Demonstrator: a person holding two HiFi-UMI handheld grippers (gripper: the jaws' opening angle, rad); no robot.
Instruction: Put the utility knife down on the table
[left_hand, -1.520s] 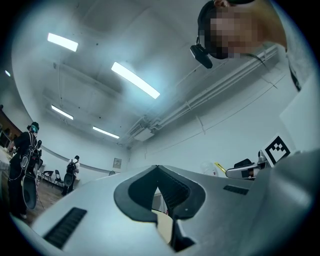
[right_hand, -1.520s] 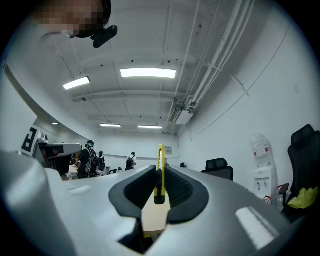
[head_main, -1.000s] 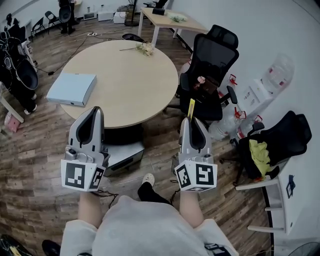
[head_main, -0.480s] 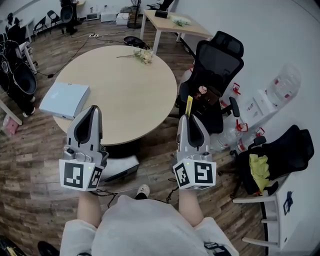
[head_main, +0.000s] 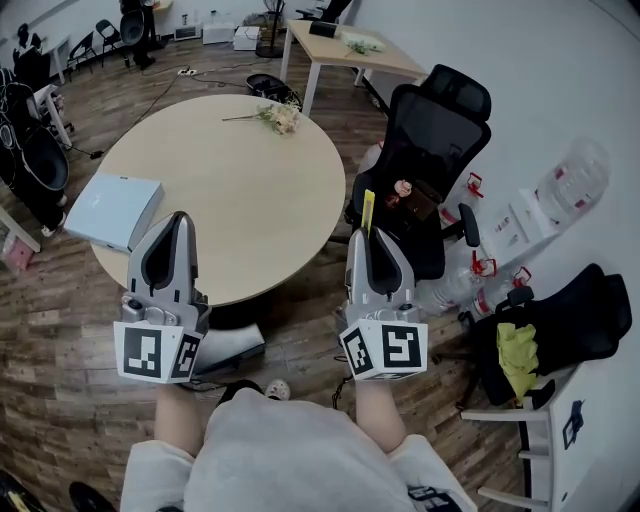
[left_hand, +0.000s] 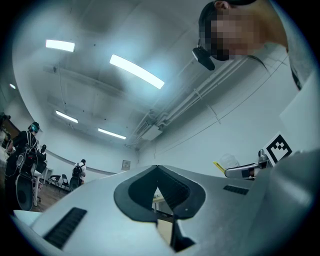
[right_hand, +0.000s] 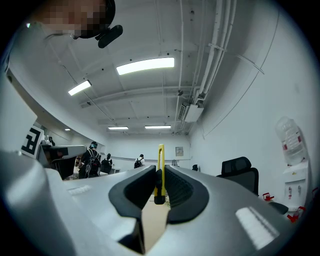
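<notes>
A yellow utility knife sticks up and forward out of my right gripper, whose jaws are shut on it. In the right gripper view the knife stands upright between the dark pads. It hangs just off the right edge of the round wooden table. My left gripper is shut with nothing in it, its tip over the table's near edge. From the left gripper view, the left gripper points upward, and the knife shows far right.
A white flat box lies on the table's left part and a sprig of flowers at its far side. A black office chair stands right of the table. A second table is beyond. A white case sits under the table.
Both grippers have come closer to the round table, with the person stepping forward. The knife stays clamped in the right gripper. The left gripper's tip now reaches the table edge.
</notes>
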